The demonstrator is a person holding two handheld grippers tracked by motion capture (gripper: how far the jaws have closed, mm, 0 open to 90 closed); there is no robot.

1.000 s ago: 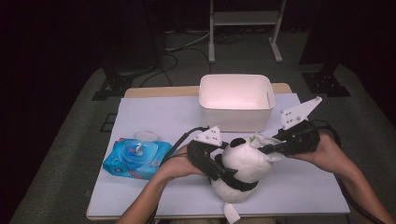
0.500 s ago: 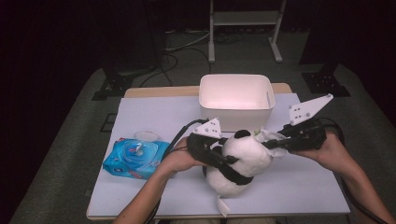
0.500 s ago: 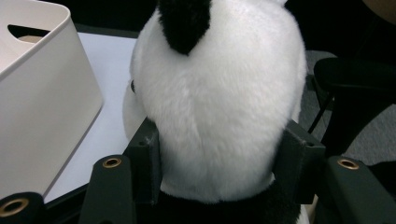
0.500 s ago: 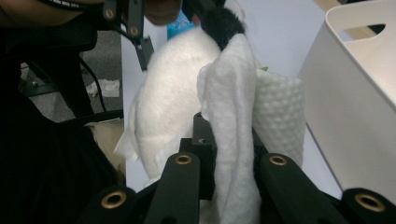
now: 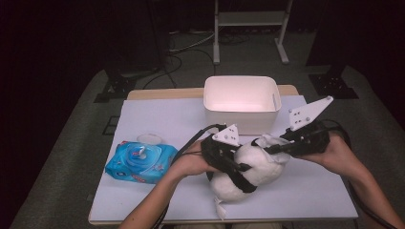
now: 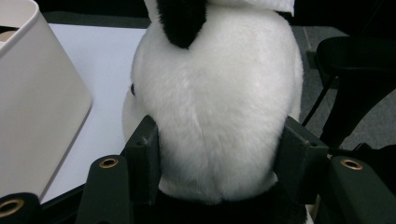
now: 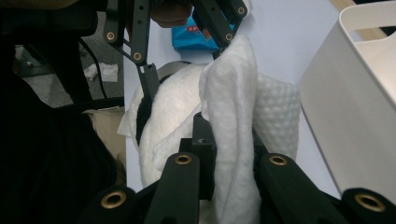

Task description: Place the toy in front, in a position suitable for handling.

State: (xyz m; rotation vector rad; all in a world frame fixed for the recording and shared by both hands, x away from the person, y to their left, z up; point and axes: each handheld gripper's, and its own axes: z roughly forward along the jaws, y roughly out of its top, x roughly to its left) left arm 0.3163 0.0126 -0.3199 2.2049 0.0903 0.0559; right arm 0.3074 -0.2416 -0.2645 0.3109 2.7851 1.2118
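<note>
Gripping plush panda (image 5: 248,174), wet wipe (image 7: 233,116) pinched, blue wipes pack (image 5: 141,162) lettering unreadable

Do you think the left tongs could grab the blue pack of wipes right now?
Probably not yet. The left tongs are squeezing the plush panda, so they are full. The blue wipes pack lies close beside that hand with nothing between, so letting go would free the way.

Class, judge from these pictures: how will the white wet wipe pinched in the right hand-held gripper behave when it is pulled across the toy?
The thin white quilted wet wipe hangs in folds from the right hand-held gripper, so it is probably floppy and very light. Draped over the black-and-white plush panda toy, it will likely bunch and drag rather than slide flat.
</note>
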